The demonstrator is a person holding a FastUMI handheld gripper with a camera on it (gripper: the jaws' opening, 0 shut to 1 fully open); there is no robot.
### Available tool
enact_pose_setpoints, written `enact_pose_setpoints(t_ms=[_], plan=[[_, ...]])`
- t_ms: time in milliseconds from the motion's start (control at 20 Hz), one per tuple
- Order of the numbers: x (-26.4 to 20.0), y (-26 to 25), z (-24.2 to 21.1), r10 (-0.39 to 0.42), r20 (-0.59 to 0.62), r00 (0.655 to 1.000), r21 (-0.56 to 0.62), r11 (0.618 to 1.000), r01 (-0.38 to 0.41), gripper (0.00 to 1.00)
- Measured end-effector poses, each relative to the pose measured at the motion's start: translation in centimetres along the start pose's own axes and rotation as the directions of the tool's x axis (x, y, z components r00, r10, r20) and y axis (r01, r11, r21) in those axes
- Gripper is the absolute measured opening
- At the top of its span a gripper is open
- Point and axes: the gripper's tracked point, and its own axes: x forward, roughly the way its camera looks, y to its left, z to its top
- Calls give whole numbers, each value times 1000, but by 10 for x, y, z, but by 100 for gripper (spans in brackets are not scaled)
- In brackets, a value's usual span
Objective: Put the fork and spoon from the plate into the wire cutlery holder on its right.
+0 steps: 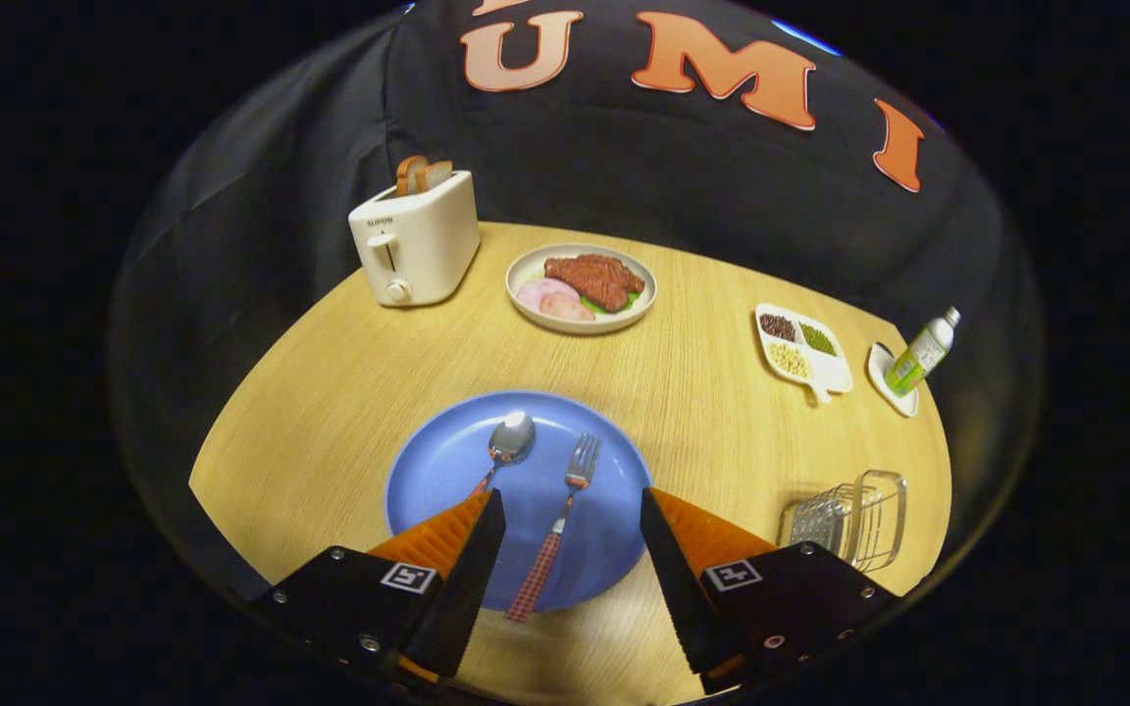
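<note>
1. While both utensils are lying on the blue plate (447,471), I am judging the task as not begun: the wire cutlery holder (849,518) is standing with nothing in it that I can see.
2. I am holding the gripper (572,510) over the near part of the plate with its jaws spread wide and gripping nothing.
3. The fork (565,510) is lying between the jaws, its tines pointing away from me and its checked handle reaching past the near rim of the plate toward me.
4. The spoon (509,439) is lying just beside the fork on its left, bowl away from me, with its handle running under the left jaw.
5. The holder is sitting on the table (330,392) to the right of the plate, apart from it, beside the right jaw.
6. Both pieces are waiting to be moved, so I am counting two picks and two drops as left; the fork looks the readier one to me.
7. I am working over a round, pale wood-grain table.
8. Beyond the plate, a white toaster (418,245) with bread slices (422,175), a plate of meat (582,287), a divided dish of beans (802,350) and a small bottle (922,353) on a saucer (885,375) are standing near the far edge.
9. Black cloth is closing off the booth behind the table.
</note>
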Motion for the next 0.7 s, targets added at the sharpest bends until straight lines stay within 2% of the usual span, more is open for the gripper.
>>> enact_pose_setpoints(t_ms=[200,300,450,700], plan=[[13,3,-27,-30,-62,998,43,999,33,77],[17,4,-34,-39,-74,996,65,997,44,71],[21,10,-47,-35,-110,993,83,996,44,54],[30,16,-54,-61,-153,986,87,993,75,33]])
